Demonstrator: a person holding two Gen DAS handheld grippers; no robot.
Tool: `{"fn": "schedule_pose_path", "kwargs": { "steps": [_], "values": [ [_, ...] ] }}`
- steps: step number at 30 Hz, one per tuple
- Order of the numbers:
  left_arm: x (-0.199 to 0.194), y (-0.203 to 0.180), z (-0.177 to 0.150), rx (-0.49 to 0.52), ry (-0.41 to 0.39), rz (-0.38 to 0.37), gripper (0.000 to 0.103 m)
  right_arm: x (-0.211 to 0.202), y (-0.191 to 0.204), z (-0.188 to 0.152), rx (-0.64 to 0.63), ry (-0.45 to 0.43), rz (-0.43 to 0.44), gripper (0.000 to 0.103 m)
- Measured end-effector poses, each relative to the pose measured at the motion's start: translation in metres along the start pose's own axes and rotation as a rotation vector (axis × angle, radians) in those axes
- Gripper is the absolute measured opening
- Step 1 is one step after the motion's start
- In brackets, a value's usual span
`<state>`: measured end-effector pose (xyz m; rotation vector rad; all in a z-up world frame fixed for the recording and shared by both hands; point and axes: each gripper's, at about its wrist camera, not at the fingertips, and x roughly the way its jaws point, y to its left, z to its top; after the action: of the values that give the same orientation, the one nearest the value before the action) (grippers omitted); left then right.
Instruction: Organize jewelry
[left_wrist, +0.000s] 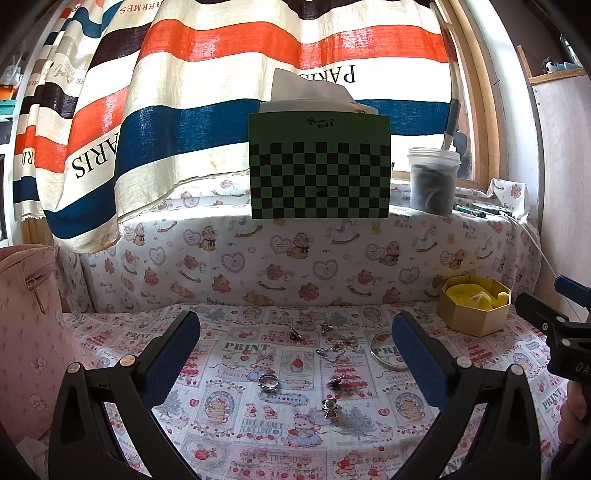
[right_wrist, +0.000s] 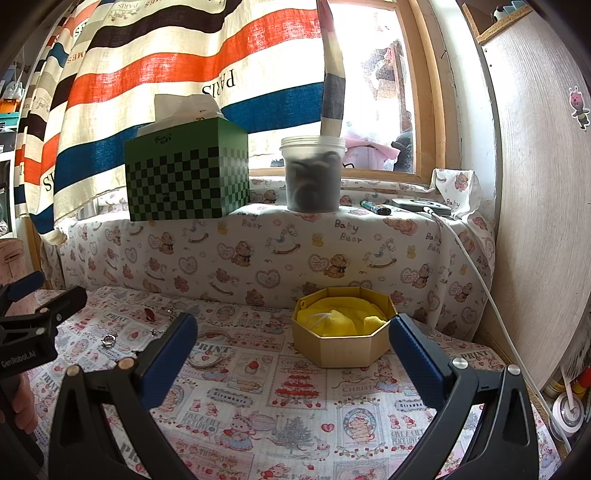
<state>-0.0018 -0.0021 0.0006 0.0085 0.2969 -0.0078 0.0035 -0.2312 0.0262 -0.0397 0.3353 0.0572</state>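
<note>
Left gripper (left_wrist: 295, 332) spread wide and empty, ring (left_wrist: 269, 382) between its fingers, right gripper (right_wrist: 293, 332) likewise released, octagonal box (right_wrist: 341, 326) between its fingertips

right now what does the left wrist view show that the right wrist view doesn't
Only the left wrist view: the bear charm, the dark-stone ring and the pink bag.

Only the right wrist view: the lighter, the charger and the sticker on the wall.

Both: the gold box, bangle, crystal ring, tissue box and tub.
</note>
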Motion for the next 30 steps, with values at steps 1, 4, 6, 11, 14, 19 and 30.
{"fn": "schedule_pose_path", "kwargs": {
  "steps": [1,4,6,11,14,19,30],
  "values": [
    [0.0,-0.0003,0.0,0.0,0.0,0.0,0.103,0.0,0.0,0.0,0.0,0.0,0.0,0.103],
    [0.0,0.0009,-0.0002,0.001,0.0,0.0,0.103,-0.0001,0.0001,0.0,-0.001,0.0,0.0,0.103],
    [0.0003,0.0007,-0.0001,0.001,0.0,0.0,0.103,0.0,0.0001,0.0001,0.0,0.001,-0.001,0.103],
    [0.0001,0.0006,-0.0002,0.001,0.0,0.0,0.103,0.0,0.0003,0.0002,-0.001,0.001,-0.001,0.103],
    [0.0002,0.0008,-0.0003,0.001,0.0,0.0,0.103,0.0,0.0004,0.0003,-0.001,0.0,0.0,0.103],
    [0.0,0.0009,-0.0004,0.0,0.0,0.0,0.103,0.0,0.0002,0.0004,-0.001,0.001,-0.001,0.103],
    [-0.001,-0.0001,-0.0005,0.003,-0.003,-0.007,0.103,-0.0006,0.0015,0.0009,-0.002,0.012,0.005,0.103]
  ]
}}
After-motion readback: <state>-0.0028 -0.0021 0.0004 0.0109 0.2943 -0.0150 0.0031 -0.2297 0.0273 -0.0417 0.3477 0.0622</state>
